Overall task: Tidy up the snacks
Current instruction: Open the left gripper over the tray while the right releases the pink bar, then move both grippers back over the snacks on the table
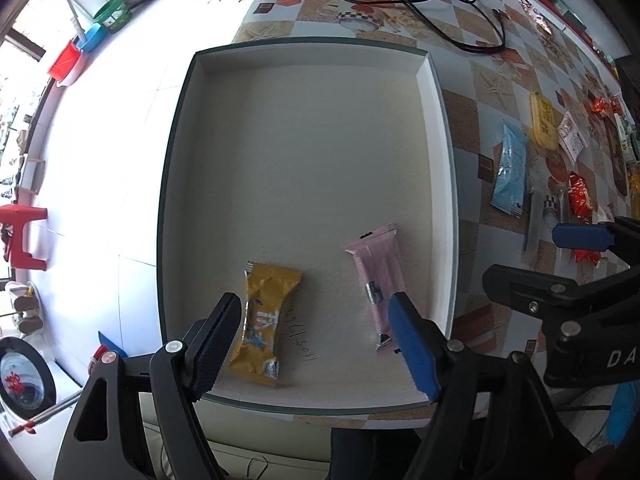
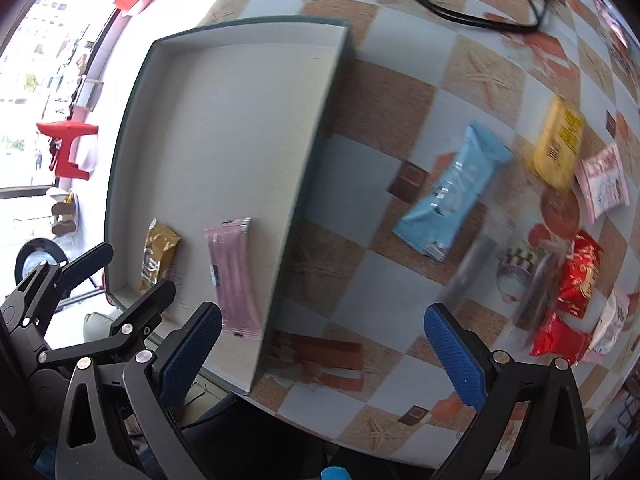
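Left gripper [image 1: 316, 344]: fingers spread wide, nothing between them; it hangs over the near edge of the box, its two tips bracketing the gap between the two packets already inside.

Box [image 1: 436, 92]: shallow, white inside with a dark rim, straight ahead of the left tool and off to the left of the right one.

Gold packet [image 1: 264, 320]: lies flat in the box just by the left tool's left fingertip, long axis running away from the tool.

Pink packet [image 1: 376, 280]: also in the box, partly behind the left tool's right fingertip, roughly parallel to the gold one.

Right gripper [image 2: 324, 344]: fingers wide apart and empty, poised above bare tablecloth just right of the box wall.

Blue packet [image 2: 452, 188]: on the table outside the box, ahead of the right tool and a little to its right; its long axis slants from near-left to far-right, so the fingers would have to close across its narrow width.

Yellow packet [image 2: 558, 146]: farther out, beyond the blue one.

Red wrappers [image 2: 572, 296]: near the right tool's right finger, bunched with other small packs.

Nearer arm: judged the right one, since every loose snack lies on its side; the blue packet looks the likeliest next pick, then a carry leftward over the box wall.

Blur: the right view is smeared, so fine detail there is unsure.
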Motion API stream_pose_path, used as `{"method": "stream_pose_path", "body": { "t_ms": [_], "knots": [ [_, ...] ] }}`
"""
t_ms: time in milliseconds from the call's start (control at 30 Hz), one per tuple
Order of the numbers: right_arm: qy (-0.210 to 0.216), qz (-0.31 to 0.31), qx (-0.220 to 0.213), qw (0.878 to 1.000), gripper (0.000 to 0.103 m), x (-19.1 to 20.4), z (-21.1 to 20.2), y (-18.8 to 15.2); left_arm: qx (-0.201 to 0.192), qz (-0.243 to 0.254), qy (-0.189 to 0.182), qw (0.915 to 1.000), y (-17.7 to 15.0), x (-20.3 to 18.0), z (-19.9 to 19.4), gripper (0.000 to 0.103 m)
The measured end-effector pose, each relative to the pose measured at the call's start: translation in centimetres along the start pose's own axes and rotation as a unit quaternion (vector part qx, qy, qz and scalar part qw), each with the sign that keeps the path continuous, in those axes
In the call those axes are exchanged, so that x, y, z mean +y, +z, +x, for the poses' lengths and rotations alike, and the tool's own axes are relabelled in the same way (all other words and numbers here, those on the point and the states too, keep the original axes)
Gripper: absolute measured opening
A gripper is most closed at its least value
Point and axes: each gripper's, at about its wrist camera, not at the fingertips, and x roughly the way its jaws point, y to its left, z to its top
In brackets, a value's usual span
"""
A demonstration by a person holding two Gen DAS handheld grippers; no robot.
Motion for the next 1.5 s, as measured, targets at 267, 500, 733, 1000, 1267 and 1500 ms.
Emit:
{"method": "stream_pose_path", "body": {
  "t_ms": [267, 500, 733, 1000, 1267, 1500],
  "knots": [
    [0.012, 0.038, -0.013, 0.999, 0.102, -4.4, -1.0, -1.2, -0.001, 0.027, 0.001, 0.9996, 0.9, -2.6, -1.0, 0.079],
    [0.017, 0.070, -0.016, 0.997, 0.102, -9.3, -2.0, -1.9, 0.000, 0.051, 0.000, 0.9987, 1.4, -5.7, -1.3, 0.079],
    [0.033, 0.126, -0.009, 0.991, 0.102, -14.5, -2.6, -3.4, 0.004, 0.092, 0.002, 0.9958, 2.3, -9.7, -1.5, 0.079],
    [0.044, 0.182, -0.004, 0.982, 0.102, -19.6, -2.4, -5.9, 0.010, 0.131, -0.002, 0.9913, 2.9, -14.2, -1.3, 0.079],
    [0.051, 0.242, -0.007, 0.969, 0.102, -25.2, -2.8, -9.7, 0.018, 0.137, -0.009, 0.9904, 4.0, -17.0, -0.8, 0.079],
    [0.056, 0.304, -0.014, 0.951, 0.102, -30.5, -3.0, -13.6, 0.028, 0.115, -0.015, 0.9928, 6.0, -18.6, 0.4, 0.079]
  ]
}}
